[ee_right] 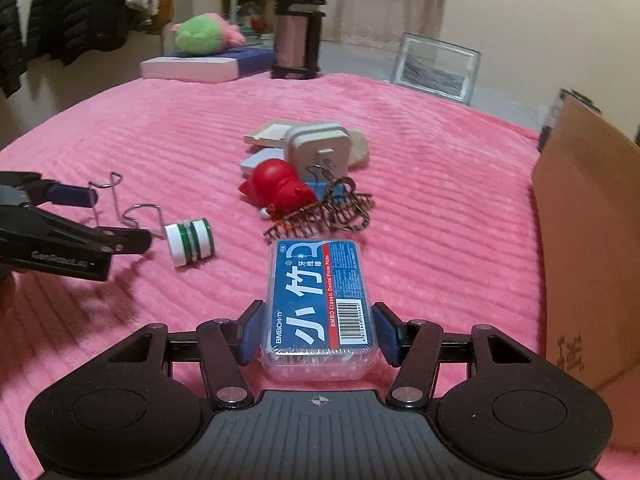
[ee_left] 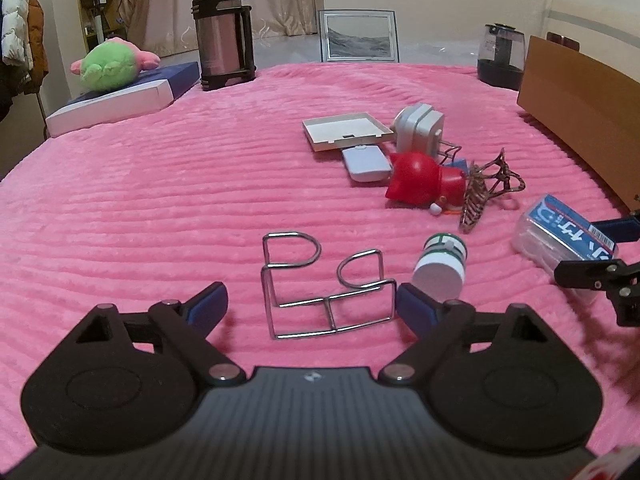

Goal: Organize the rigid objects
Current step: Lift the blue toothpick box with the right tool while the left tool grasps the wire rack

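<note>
Pink ribbed blanket (ee_left: 160,200), clutter in a loose heap.
Left gripper (ee_left: 312,304), jaws spread, straddles the wire rack (ee_left: 320,292); a green-striped white roll (ee_left: 440,264) lies just beside. Right gripper (ee_right: 318,334) pinches the floss-pick box (ee_right: 316,300); ahead lie a hair claw (ee_right: 324,216) and red figurine (ee_right: 276,190).

Each gripper (ee_left: 312,304) has matte black linkage arms, silver rivets, blue-padded jaws and a ribbed grey base.

pink ribbed blanket (ee_left: 160,200), red figurine (ee_left: 420,178)
</note>
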Available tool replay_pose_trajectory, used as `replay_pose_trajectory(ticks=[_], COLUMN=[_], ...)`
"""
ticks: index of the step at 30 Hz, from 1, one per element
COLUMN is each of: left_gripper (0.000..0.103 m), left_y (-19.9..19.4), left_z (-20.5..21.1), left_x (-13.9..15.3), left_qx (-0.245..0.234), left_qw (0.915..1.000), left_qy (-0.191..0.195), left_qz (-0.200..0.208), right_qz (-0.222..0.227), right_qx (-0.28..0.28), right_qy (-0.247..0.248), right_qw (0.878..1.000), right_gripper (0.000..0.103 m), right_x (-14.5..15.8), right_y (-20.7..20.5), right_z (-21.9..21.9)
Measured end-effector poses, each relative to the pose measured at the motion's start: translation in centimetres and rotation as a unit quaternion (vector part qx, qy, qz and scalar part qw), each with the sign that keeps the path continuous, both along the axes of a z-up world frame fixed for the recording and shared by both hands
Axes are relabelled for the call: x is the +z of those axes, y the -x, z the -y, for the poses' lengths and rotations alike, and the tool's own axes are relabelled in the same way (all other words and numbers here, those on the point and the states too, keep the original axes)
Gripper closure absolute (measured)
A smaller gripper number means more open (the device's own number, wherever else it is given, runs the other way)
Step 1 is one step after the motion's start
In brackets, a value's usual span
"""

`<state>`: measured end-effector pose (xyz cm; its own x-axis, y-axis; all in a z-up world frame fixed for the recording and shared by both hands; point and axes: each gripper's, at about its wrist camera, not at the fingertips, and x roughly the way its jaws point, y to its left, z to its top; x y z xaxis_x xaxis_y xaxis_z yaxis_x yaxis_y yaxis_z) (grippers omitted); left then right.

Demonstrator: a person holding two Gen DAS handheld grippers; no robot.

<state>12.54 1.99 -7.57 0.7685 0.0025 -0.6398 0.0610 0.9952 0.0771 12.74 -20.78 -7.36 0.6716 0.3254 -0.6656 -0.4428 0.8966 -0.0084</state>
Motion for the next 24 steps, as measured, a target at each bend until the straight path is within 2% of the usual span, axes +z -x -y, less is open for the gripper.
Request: replay_pose_trajectory(ticks=[4, 10, 24], left_gripper=[0.029, 0.037, 0.037], left_y=[0.4, 1.1, 0.6], left_z=[0.2, 0.2, 0.5], left_x=[0.0, -0.3, -0.8], left_qx=[0.006, 0.022, 0.017], left_qw=[0.9999, 0.9997, 0.9996], left_qy=[-0.007, -0.002, -0.015], left_qz=[0.006, 0.013, 0.017], right_qz=[-0.001, -0.003, -0.007], right_qx=[-0.015, -0.020, -0.028], right_qy=[0.002, -0.003, -0.018], right_qw=[1.000, 1.000, 0.999], right_gripper=[0.049, 0.049, 0.044], right_x=[-0.3, -0.5, -0.6], right_y=[0.1, 0.2, -0.3], right_z=[-0.1, 0.0, 0.1])
